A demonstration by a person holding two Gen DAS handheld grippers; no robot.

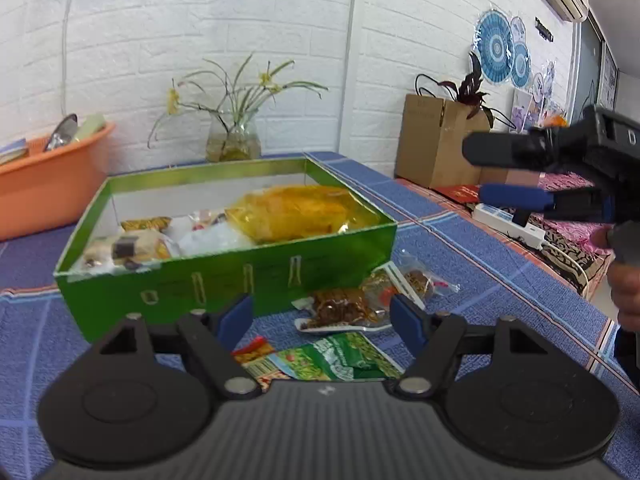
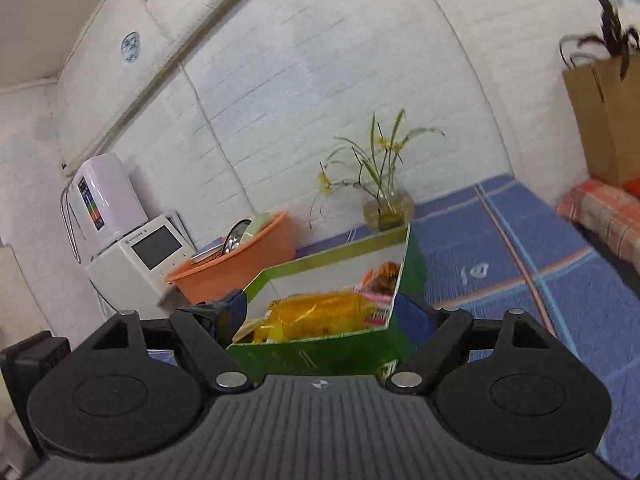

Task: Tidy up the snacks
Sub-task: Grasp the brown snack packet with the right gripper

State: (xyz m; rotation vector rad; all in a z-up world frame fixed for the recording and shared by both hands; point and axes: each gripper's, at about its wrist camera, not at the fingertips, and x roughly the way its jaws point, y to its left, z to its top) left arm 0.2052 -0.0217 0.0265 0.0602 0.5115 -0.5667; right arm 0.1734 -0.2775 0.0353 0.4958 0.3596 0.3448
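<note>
A green box stands on the blue cloth and holds a yellow bag and several small snack packs. The box also shows in the right wrist view, with the yellow bag inside. Loose packs lie in front of the box: a brown snack pack, a clear pack and a green packet. My left gripper is open and empty, just above these loose packs. My right gripper is open and empty, in the air right of the box; in its own view it hovers over the box's near end.
An orange basin with dishes stands at the back left. A glass vase with a plant is behind the box. A cardboard box and a power strip lie to the right. A white appliance stands by the wall.
</note>
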